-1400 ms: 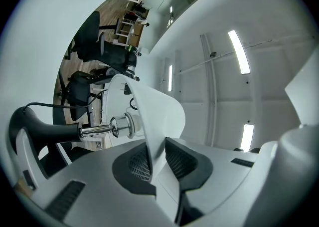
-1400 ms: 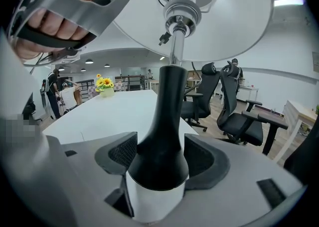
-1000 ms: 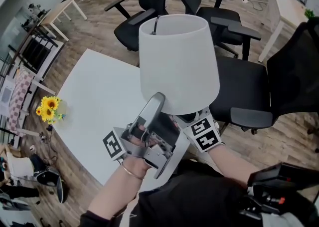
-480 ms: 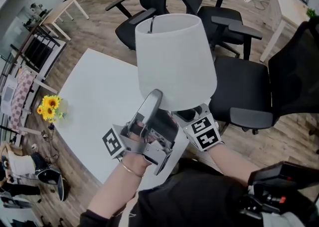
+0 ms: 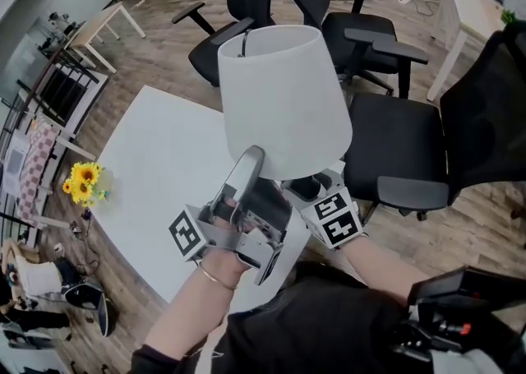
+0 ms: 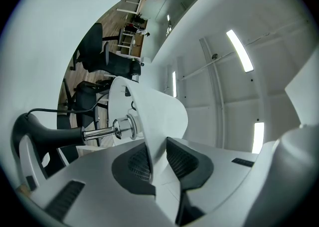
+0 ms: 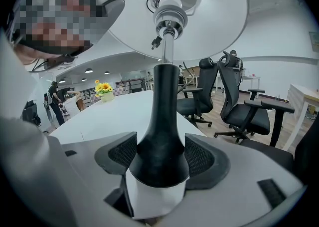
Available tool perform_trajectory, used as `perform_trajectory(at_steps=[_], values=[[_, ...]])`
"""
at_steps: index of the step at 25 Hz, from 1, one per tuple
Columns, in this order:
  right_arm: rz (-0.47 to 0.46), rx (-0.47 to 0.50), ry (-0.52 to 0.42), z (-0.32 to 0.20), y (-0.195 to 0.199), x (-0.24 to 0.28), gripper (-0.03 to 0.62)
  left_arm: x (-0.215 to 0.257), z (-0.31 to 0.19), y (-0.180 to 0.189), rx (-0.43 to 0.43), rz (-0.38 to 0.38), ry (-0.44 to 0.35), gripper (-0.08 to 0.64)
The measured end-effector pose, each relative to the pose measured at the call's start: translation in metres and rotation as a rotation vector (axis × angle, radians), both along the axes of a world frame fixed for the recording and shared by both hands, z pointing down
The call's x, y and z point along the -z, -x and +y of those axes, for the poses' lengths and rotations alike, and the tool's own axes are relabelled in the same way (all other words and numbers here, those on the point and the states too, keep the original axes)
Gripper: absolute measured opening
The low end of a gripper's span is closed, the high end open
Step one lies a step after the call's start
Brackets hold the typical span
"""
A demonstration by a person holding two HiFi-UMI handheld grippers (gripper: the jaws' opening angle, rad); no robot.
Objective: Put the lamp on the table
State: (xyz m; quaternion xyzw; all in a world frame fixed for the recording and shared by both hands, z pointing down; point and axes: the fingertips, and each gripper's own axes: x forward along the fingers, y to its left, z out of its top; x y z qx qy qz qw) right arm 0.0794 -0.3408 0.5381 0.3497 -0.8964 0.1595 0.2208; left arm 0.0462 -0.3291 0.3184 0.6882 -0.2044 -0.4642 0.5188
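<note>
The lamp has a white cone shade (image 5: 279, 101) and a black stem (image 7: 163, 121) with a chrome neck (image 6: 107, 131). I hold it upright in the air over the near right corner of the white table (image 5: 156, 167). My left gripper (image 5: 260, 160) has the shade's lower rim (image 6: 159, 116) between its pads (image 6: 137, 161); its jaws are opening a little but still touch the rim. My right gripper (image 5: 311, 191), below the shade, is shut on the stem's wide lower part (image 7: 162, 158). The lamp's foot is hidden.
A vase of sunflowers (image 5: 82, 179) stands at the table's left edge. Black office chairs (image 5: 394, 138) crowd the right and far side (image 5: 246, 11). More desks (image 5: 99, 23) and a metal rack (image 5: 49, 85) stand on the wooden floor.
The lamp and both grippers have drifted slightly left and away, further over the table. The grips look the same.
</note>
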Motion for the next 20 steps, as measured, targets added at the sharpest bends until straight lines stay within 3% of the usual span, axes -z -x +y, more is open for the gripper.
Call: perform_trajectory(at_steps=[5,20], values=[[-0.01,-0.016,-0.001,0.001,-0.003,0.002,0.305,0.001,0.0,-0.005,-0.015,-0.042,-0.006,0.074],[0.003,-0.027,0.042,0.009,-0.013,-0.002,0.304,-0.004,-0.003,-0.002,-0.014,-0.038,0.004,0.075]])
